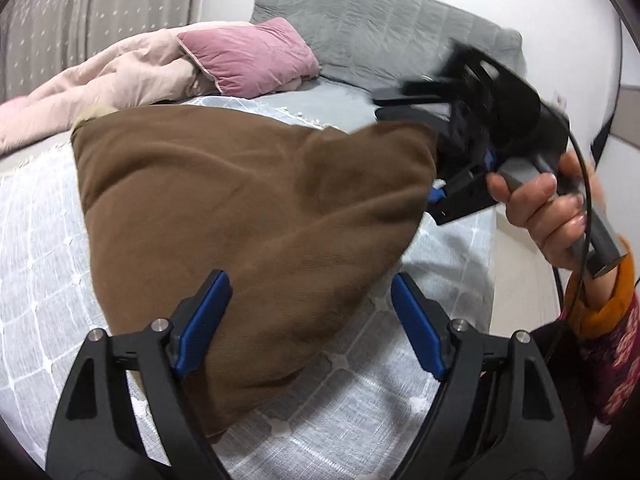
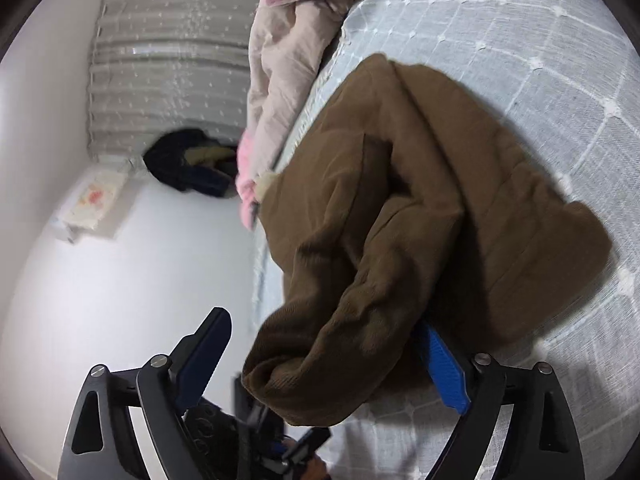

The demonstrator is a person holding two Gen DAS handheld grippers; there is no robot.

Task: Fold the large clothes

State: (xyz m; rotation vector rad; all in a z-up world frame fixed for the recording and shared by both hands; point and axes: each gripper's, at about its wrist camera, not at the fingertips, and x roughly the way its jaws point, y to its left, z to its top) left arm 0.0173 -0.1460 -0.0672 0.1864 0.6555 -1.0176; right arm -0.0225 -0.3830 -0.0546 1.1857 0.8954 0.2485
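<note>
We see a brown garment (image 1: 248, 216) spread over a pale checked bedspread (image 1: 44, 264) on the bed, and it reads as a rough triangle from the left wrist view, broad toward the far side and narrowing toward us. Our left gripper (image 1: 308, 320) hangs just over the near part of the cloth with its blue pads (image 1: 204, 320) spread wide apart; the left pad overlaps the brown fabric in the picture, the other sits over the bedspread, and nothing is pinched between them, so it is released. The right gripper (image 1: 460, 152) shows blurred at the garment's far right corner, held by a hand (image 1: 548, 212) on a grey handle. From the right wrist view the cloth (image 2: 420, 220) is bunched and draped over the right gripper (image 2: 324, 356): a thick fold lies against the inner face of its right pad (image 2: 444, 368), while the left pad stands well clear of the fabric, so the jaws are parted and the garment rests on one finger rather than being clamped. Beyond lie a pink pillow (image 1: 248, 56), a pale pink duvet (image 1: 104, 80) and a grey quilt (image 1: 380, 36).
</note>
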